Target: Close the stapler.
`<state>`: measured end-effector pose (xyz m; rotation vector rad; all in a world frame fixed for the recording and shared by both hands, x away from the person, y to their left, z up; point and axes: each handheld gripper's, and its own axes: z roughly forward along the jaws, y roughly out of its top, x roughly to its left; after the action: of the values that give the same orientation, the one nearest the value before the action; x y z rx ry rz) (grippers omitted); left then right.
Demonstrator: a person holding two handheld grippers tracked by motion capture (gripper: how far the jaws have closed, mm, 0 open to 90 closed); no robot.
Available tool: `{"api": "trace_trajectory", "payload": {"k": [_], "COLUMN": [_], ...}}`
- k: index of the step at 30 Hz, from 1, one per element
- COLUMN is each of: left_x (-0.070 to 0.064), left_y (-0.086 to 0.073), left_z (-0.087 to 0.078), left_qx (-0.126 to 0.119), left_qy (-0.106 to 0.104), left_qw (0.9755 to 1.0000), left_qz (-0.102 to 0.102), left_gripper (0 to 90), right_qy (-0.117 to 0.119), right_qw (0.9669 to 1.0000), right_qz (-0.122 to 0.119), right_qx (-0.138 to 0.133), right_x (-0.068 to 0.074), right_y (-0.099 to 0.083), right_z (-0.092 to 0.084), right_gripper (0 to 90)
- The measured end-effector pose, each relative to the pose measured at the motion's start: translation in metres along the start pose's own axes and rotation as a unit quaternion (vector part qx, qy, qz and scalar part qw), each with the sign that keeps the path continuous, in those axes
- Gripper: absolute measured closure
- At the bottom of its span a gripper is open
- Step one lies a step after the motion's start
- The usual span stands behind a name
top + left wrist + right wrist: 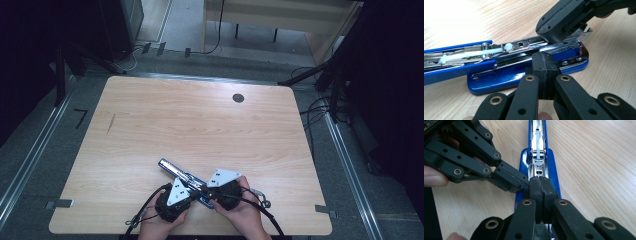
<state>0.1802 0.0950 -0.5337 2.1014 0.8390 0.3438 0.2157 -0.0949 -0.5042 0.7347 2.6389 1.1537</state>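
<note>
Stapler (pixel 524 72) with a blue base lies open on the wooden table (pixel 200 115), directly in front of both tools and touching them. Its top arm is swung away, so the metal staple channel (pixel 524 46) is uncovered along its length.

The left gripper (pixel 545 65) has its two jaws pressed together with no gap between them, and their tips rest against the side of the stapler, by the near edge of the blue base. I cannot see anything held between them. The right gripper (pixel 540 186) is also closed tight, jaw against jaw, and its tips sit on the end of the channel. At its base a small block of staples (pixel 541 231) shows, but whether the jaws really pinch it is not clear to me.

What could go wrong from here: the stapler is held down only by a light contact from one side, so a push from the right gripper along the channel may slide the whole stapler over the smooth table. The staples could also tilt and jam at the mouth of the channel, or break apart.

As a container, the channel holds a white plastic pusher (pixel 538 142) on its rod. I cannot tell if any staples lie in front of it.
</note>
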Motion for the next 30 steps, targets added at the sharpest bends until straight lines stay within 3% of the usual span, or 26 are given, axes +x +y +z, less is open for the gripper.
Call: {"api": "trace_trajectory", "payload": {"k": [7, 13, 15, 18, 30], "left_x": [0.000, 0.006, 0.009, 0.018, 0.046], "left_y": [0.000, -0.001, -0.001, -0.004, -0.012], "left_z": [0.000, -0.001, -0.003, -0.008, -0.020], "left_qx": [0.000, 0.000, -0.001, -0.003, 0.016], "left_qy": [-0.002, -0.009, -0.001, 0.005, 0.043], "left_qw": [1.0000, 0.9997, 0.9998, 0.9994, 0.9973], "left_qz": [-0.002, -0.021, -0.019, -0.035, -0.057], "left_gripper": [90.0, 90.0, 90.0, 90.0, 90.0], "right_qy": [0.000, -0.001, -0.001, -0.002, 0.003], "right_qw": [1.0000, 0.9999, 0.9997, 0.9995, 0.9993], "right_qz": [0.002, 0.009, 0.015, 0.019, 0.013], "right_qx": [0.002, -0.014, -0.021, -0.026, -0.035], "right_x": [0.000, -0.001, -0.003, -0.004, -0.003], "right_y": [-0.001, 0.000, 0.001, 0.003, 0.022], "right_z": [-0.003, -0.007, -0.009, -0.011, -0.004], "right_gripper": [90.0, 90.0, 90.0, 90.0, 90.0]}}
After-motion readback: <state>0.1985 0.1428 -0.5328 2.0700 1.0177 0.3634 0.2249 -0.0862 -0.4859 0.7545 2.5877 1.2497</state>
